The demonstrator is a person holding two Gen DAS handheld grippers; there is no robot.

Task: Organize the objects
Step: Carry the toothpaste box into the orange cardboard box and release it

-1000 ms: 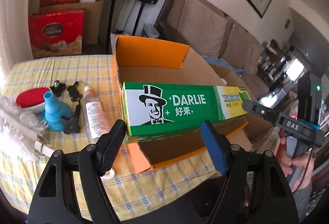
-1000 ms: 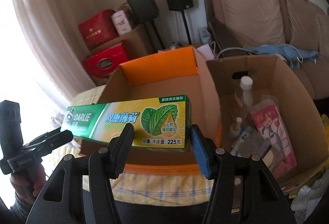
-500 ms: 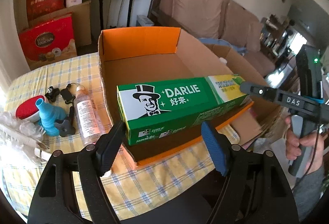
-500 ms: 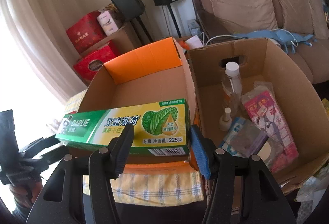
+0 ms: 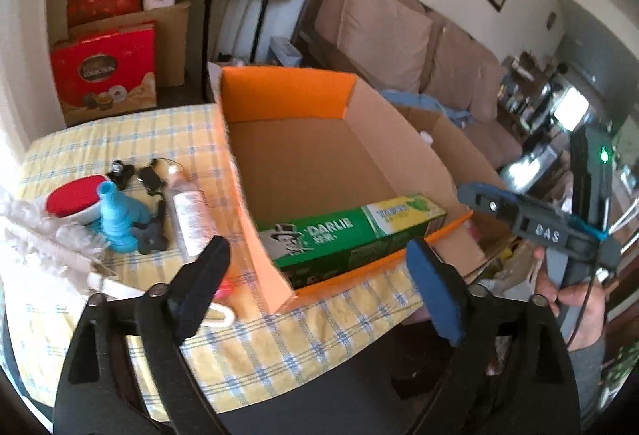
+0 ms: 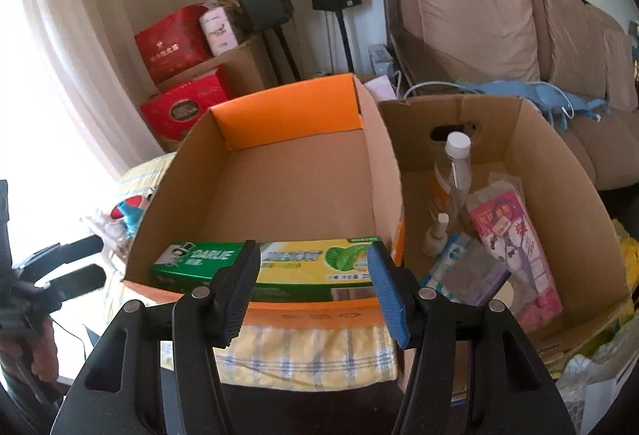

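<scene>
A green and yellow Darlie toothpaste box (image 5: 351,231) lies inside the orange-edged cardboard box (image 5: 307,163), along its near wall; it also shows in the right wrist view (image 6: 279,263). My left gripper (image 5: 319,275) is open and empty, pulled back over the table's front edge. My right gripper (image 6: 313,287) is open and empty, just outside the cardboard box's (image 6: 295,195) near wall, and it also shows at the right of the left wrist view (image 5: 499,203).
On the yellow checked tablecloth (image 5: 120,139) left of the box lie a clear bottle (image 5: 187,215), a blue toy (image 5: 116,219), a red round case (image 5: 72,199) and black clips (image 5: 147,175). A second cardboard box (image 6: 499,195) with a bottle and packets stands at the right.
The toothpaste box was held between both grippers above the cardboard box. It went down into the box and both grippers let go and drew back.
</scene>
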